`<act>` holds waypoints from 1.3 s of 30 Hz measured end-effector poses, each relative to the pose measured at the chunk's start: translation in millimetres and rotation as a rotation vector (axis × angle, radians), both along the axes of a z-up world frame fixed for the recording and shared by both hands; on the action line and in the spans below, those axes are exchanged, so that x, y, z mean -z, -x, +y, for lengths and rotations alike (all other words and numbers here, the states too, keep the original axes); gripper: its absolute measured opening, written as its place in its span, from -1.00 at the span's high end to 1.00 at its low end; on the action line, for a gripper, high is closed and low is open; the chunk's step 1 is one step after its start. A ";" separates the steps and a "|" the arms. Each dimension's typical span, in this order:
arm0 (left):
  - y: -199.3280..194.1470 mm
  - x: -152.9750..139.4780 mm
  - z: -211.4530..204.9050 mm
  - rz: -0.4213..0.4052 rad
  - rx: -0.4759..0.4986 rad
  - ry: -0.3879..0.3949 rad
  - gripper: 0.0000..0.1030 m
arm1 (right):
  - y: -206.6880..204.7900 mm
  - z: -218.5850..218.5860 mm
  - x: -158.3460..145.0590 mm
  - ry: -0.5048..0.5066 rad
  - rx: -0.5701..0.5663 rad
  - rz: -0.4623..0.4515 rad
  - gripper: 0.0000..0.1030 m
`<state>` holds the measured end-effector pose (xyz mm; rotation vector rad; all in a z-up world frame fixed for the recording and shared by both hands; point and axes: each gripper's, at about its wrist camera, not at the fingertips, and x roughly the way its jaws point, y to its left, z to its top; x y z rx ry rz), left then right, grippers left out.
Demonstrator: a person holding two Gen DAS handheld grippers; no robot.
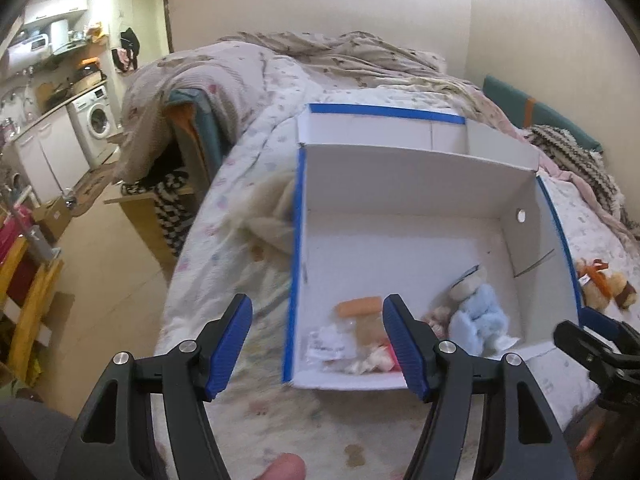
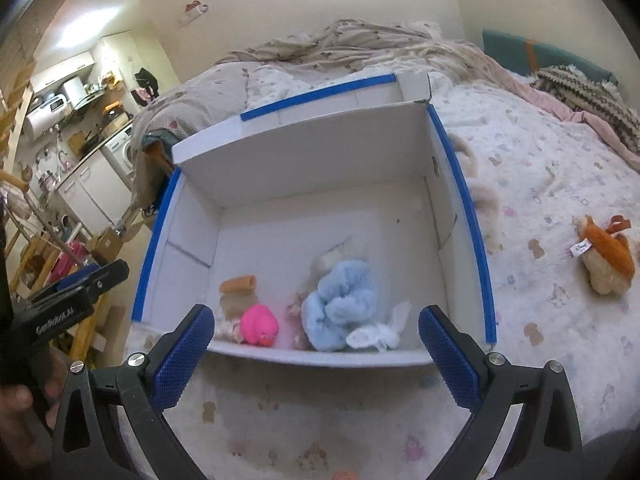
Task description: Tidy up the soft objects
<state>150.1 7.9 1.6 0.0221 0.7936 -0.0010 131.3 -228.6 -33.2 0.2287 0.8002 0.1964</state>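
Right wrist view: right gripper [image 2: 314, 354] spread wide, nothing between its pads. Left gripper [image 1: 318, 344] likewise released and empty. Box [image 2: 460, 184] ahead at 12 o'clock holds a blue plush [image 2: 340, 308], a pink duck [image 2: 260, 326] and smaller soft pieces. Brown plush [image 2: 608, 256] lies outside on the bed [image 2: 540, 184] at 2 o'clock: probably light and squashy, best pinched across its body.

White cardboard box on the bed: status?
Left gripper, right gripper open, empty. White blue-taped cardboard box holds fluffy light-blue plush, pink rubber duck. Brown-orange plush toy outside. Nothing blocking.
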 end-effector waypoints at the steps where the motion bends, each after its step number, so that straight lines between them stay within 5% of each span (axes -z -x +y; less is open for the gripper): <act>1: 2.9 1.3 2.1 0.003 -0.002 0.001 -0.30 | 4.0 1.5 -0.1 0.013 -0.001 -0.007 -1.00; 13: 41.7 28.9 7.5 0.036 0.005 0.024 -0.41 | 35.5 7.5 21.7 0.053 0.016 0.009 -1.00; 19: 57.8 22.4 9.8 -0.099 -0.004 -0.039 -0.64 | 41.7 12.8 13.3 0.121 0.048 -0.082 -1.00; 23: 63.6 11.2 13.8 -0.170 0.007 0.002 -0.98 | 48.7 14.5 -0.4 0.137 0.052 -0.172 -1.00; 27: 64.2 9.7 10.2 -0.190 0.012 -0.025 -0.99 | 54.2 15.1 -9.7 0.153 0.055 -0.238 -1.00; 39: 62.8 14.2 8.1 -0.165 0.007 -0.037 -0.99 | 48.3 14.5 -5.5 0.167 0.073 -0.214 -1.00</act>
